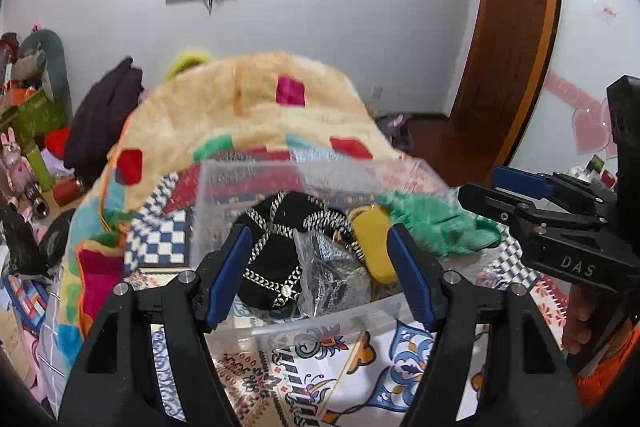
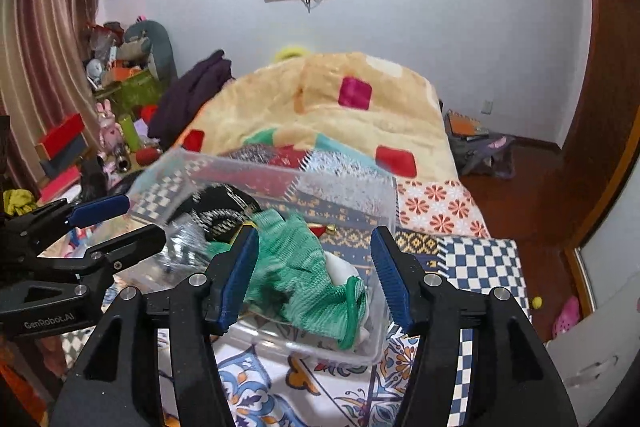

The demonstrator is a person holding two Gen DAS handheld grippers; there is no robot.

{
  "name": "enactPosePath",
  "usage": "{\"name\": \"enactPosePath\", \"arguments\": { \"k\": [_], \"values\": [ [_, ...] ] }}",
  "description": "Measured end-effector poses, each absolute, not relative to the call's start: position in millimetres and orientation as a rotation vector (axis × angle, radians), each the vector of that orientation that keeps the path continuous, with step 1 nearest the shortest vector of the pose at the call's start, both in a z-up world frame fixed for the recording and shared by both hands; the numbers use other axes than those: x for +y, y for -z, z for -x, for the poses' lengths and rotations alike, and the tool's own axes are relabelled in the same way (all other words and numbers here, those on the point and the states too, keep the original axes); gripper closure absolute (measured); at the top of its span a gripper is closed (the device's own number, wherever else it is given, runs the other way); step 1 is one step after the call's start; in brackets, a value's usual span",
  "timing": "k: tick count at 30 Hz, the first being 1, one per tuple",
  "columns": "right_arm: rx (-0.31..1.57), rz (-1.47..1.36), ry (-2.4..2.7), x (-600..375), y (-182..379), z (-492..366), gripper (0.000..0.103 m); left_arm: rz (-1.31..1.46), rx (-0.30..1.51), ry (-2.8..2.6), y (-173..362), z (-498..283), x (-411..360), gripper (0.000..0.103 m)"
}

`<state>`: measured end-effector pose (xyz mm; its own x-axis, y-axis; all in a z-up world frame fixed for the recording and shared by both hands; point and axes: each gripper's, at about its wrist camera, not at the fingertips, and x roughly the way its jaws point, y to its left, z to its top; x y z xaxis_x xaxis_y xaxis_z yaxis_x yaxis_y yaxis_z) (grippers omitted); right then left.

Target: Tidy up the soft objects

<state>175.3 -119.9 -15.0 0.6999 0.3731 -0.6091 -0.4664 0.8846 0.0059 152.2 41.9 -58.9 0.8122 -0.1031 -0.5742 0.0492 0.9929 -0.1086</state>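
A clear plastic box (image 1: 248, 187) (image 2: 384, 195) sits on the patterned bedspread. Inside lie a black cap with gold chain trim (image 1: 272, 259) (image 2: 216, 211), a clear bag of grey fabric (image 1: 332, 275), a yellow item (image 1: 376, 239) and a green knitted glove (image 1: 436, 227) (image 2: 304, 267) draped over the box's right part. My left gripper (image 1: 316, 267) is open just over the box's near rim, empty. My right gripper (image 2: 314, 275) is open above the glove; it also shows at the right of the left wrist view (image 1: 504, 195), jaws apart.
A fleece blanket with coloured squares (image 1: 248, 99) (image 2: 340, 107) is heaped behind the box. A dark purple garment (image 1: 100, 115) lies at the bed's left. A cluttered shelf (image 2: 112, 91) stands left; a wooden door (image 1: 516, 27) is right.
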Motion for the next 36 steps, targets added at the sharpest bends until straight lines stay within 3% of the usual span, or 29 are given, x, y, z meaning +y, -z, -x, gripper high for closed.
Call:
{"name": "enactPosePath", "arguments": {
  "k": [7, 16, 19, 23, 26, 36],
  "values": [
    [0.539, 0.124, -0.536, -125, -20, -140, 0.048, 0.067, 0.477, 0.091, 15, -109, 36, 0.032],
    [0.438, 0.111, -0.591, -132, -46, -94, 0.047, 0.072, 0.367, 0.125, -13, -62, 30, 0.019],
    [0.414, 0.113, -0.586, -134, -43, -82, 0.033, 0.068, 0.342, 0.117, -15, -50, 28, 0.014],
    [0.387, 0.118, -0.567, -136, -39, -72, 0.03, 0.065, 0.319, 0.111, -15, -37, 27, 0.01],
    [0.369, 0.108, -0.563, -137, -37, -69, 0.021, 0.071, 0.307, 0.111, -14, -30, 26, 0.004],
    [0.346, 0.1, -0.571, -139, -32, -63, 0.017, 0.068, 0.312, 0.095, -4, -26, 25, 0.001]
  ]
}}
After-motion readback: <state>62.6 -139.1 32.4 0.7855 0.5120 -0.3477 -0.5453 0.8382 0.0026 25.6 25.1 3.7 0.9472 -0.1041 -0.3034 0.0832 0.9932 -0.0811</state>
